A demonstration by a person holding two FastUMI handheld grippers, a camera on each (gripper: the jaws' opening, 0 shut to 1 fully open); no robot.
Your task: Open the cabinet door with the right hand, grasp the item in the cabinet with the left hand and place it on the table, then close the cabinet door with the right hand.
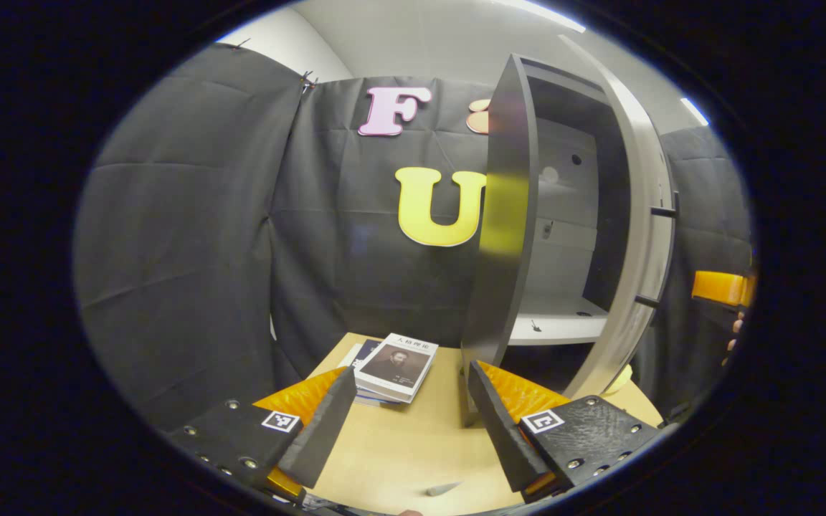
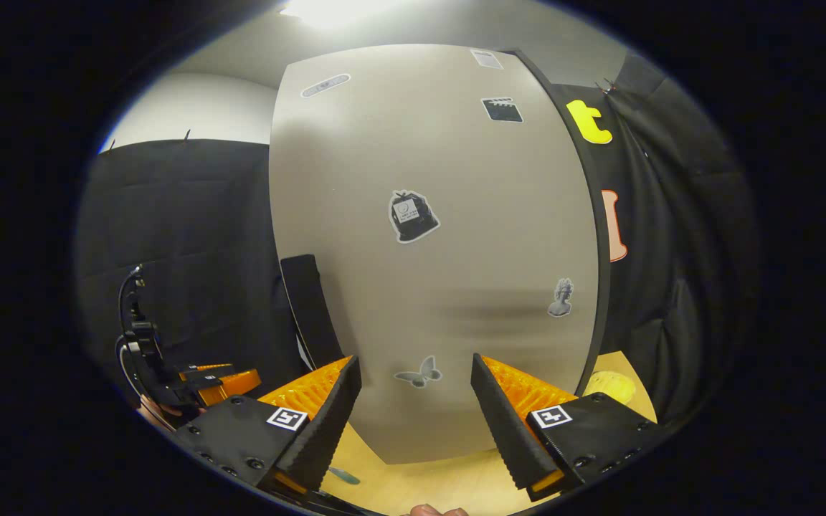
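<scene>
Books (image 1: 395, 367) lie on the table (image 1: 413, 444) at 11 o'clock of the left gripper (image 1: 413, 423), spread empty; right gripper (image 2: 416, 412), spread too, faces the cabinet door (image 2: 442, 251); pushing it closed seems next.

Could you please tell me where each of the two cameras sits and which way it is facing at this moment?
Left gripper view: rides the left gripper, facing the open cabinet edge-on, with books on the table; its open fingers frame the bottom.
Right gripper view: rides the right gripper, facing the door and its stickers; open fingers below, the left gripper far left.
Shared: door, table, the left gripper.
</scene>
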